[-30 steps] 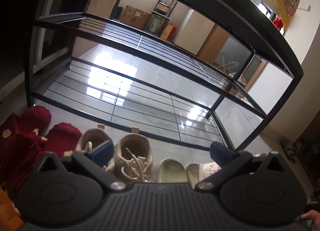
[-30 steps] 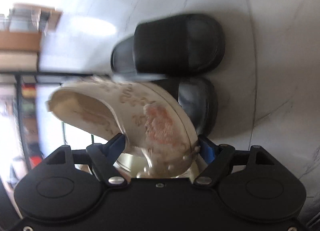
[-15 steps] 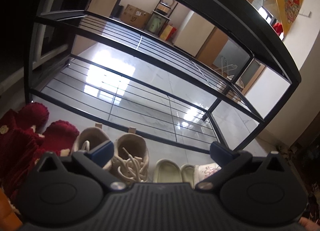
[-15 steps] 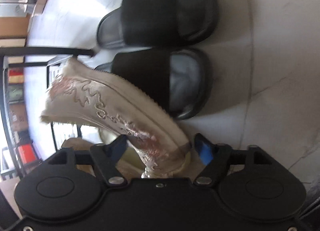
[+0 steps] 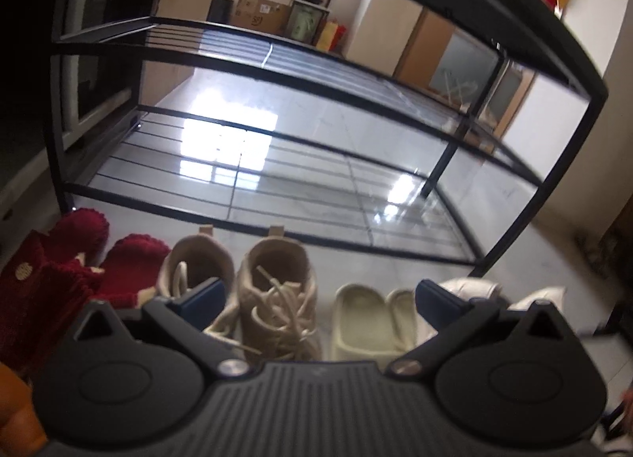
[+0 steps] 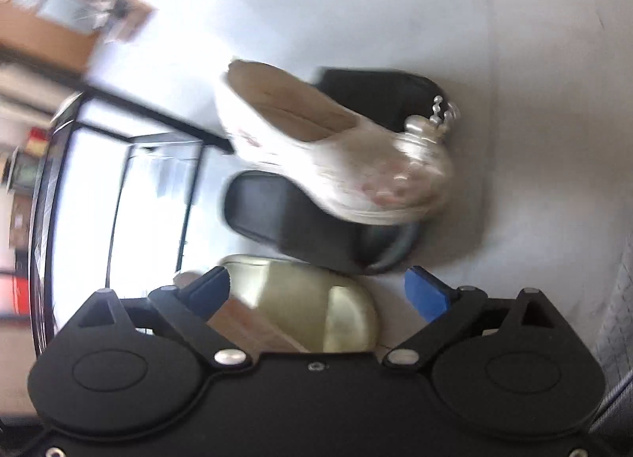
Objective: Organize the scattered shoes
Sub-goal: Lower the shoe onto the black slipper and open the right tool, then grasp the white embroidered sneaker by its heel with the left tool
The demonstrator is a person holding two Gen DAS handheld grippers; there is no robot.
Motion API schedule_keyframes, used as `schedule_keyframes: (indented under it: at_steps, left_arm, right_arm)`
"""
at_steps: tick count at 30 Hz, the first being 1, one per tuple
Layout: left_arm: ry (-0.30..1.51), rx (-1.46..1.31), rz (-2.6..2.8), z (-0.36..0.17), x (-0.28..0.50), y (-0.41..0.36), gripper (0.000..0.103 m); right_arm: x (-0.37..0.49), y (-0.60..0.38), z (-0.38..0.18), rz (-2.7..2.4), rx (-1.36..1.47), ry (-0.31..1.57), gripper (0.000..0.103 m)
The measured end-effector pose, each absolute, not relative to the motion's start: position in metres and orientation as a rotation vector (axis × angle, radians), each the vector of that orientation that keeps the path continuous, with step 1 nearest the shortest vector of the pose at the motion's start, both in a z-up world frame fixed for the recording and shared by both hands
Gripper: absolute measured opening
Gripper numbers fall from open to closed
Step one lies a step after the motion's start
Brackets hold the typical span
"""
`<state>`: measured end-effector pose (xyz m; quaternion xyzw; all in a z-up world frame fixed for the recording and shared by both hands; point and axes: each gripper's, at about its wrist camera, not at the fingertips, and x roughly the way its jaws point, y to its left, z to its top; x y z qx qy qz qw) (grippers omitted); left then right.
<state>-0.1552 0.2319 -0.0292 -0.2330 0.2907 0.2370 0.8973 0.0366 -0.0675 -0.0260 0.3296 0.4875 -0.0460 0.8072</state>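
Note:
In the right wrist view a white embroidered shoe (image 6: 336,164) lies tilted across a pair of black slides (image 6: 296,223), free of any grip. My right gripper (image 6: 320,287) hangs above and short of it, jaws opening wide. Nothing is pressed between its pads; a pale yellow-green slide (image 6: 308,306) shows on the floor beneath them. In the left wrist view my left gripper (image 5: 320,298) stands open and holds nothing. It looks over a row of shoes before the rack: red slippers (image 5: 79,251), beige laced sneakers (image 5: 277,283), yellow-green slides (image 5: 364,314), white shoes (image 5: 474,287).
A black metal shoe rack (image 5: 514,227) with barred shelves stands just behind the row; its corner (image 6: 118,132) shows left in the right wrist view. Pale glossy tile floor (image 6: 514,61) spreads right of the black slides. Boxes and furniture stand far behind the rack.
The right gripper has opened and let go of the white shoe, then risen away. The shoe now lies across the black slides. The left gripper's view has hardly shifted.

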Motion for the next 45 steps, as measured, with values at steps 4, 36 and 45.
schedule_keyframes:
  at_steps: [4,36,45]
  left_arm:
    - [0.634,-0.418,0.483,-0.038,-0.151,0.227,0.102]
    - [0.823,0.185,0.173,-0.074,0.004,0.102,0.100]
    - [0.847,-0.075,0.164,-0.097,0.017,0.128,0.079]
  right_arm:
    - [0.037,-0.013,-0.019,0.024,0.459,0.901,0.103]
    - [0.058,-0.074,-0.035,0.005,0.705,0.759,0.103]
    - [0.061,-0.075,-0.042,0.005,0.730,0.787,0.103]
